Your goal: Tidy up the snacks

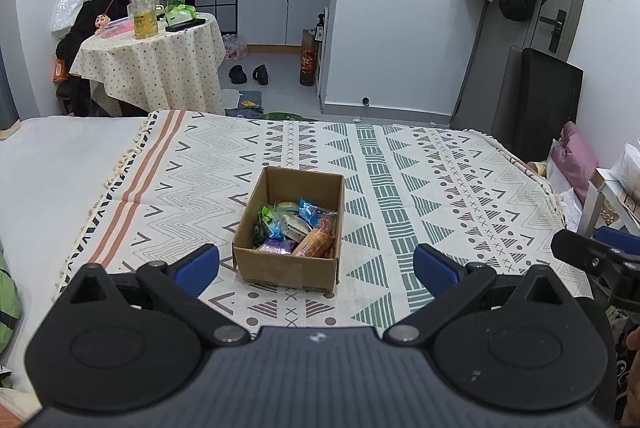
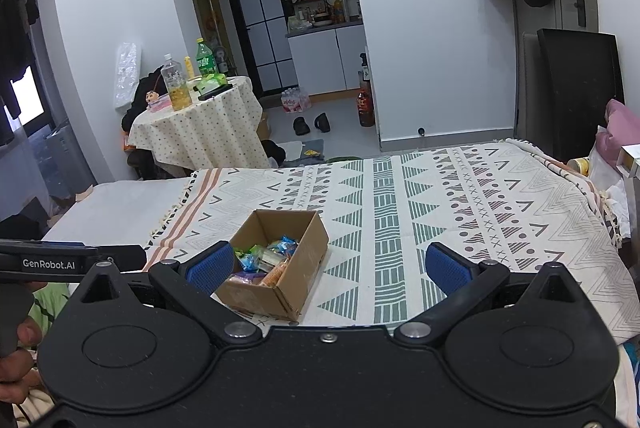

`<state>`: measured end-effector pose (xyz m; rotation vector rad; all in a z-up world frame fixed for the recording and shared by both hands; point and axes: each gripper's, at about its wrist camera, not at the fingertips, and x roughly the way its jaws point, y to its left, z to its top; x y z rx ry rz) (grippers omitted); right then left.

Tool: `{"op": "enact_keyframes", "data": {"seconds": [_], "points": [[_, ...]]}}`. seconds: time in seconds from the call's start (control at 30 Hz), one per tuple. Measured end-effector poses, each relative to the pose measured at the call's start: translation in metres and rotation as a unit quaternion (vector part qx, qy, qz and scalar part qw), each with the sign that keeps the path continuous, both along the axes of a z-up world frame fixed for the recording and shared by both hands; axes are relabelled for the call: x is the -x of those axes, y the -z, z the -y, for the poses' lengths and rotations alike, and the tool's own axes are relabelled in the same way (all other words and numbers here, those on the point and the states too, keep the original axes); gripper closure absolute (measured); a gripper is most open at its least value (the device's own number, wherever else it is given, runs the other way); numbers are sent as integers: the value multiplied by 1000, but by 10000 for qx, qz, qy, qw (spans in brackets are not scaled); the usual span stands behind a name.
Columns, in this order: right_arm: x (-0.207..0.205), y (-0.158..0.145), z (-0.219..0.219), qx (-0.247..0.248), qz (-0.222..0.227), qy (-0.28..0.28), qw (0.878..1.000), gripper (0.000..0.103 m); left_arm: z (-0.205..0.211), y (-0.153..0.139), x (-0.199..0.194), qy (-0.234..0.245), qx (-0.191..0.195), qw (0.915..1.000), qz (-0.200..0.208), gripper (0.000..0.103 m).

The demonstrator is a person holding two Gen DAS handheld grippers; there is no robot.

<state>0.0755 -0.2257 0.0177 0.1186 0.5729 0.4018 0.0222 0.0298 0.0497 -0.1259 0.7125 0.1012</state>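
An open cardboard box (image 1: 287, 266) (image 2: 304, 252) sits on the patterned blanket (image 1: 400, 187) (image 2: 440, 195) and holds several wrapped snacks (image 1: 296, 226) (image 2: 264, 260): blue, green and purple packets and an orange roll. My left gripper (image 1: 316, 266) is open, with blue pads (image 1: 196, 268) on either side of the box's near end and nothing between them. My right gripper (image 2: 336, 268) is open too; the box lies just ahead of its left pad (image 2: 210, 266). In the right wrist view the left gripper's black body (image 2: 72, 260) shows at the left edge.
Beyond the bed stands a round table (image 1: 152, 59) (image 2: 200, 131) with a dotted cloth, bottles and small items. A black panel (image 1: 552, 103) (image 2: 580, 91) leans by the door at right. Pink bedding (image 1: 576, 155) and white shelving (image 1: 608, 195) lie at the bed's right side.
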Motion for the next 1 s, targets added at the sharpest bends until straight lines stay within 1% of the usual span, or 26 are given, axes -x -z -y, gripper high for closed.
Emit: {"op": "enact_keyframes", "data": {"seconds": [1.0], "points": [[-1, -1, 4, 10, -20, 4, 10000, 0, 0, 0, 0, 13, -6, 10000, -19, 0]]}}
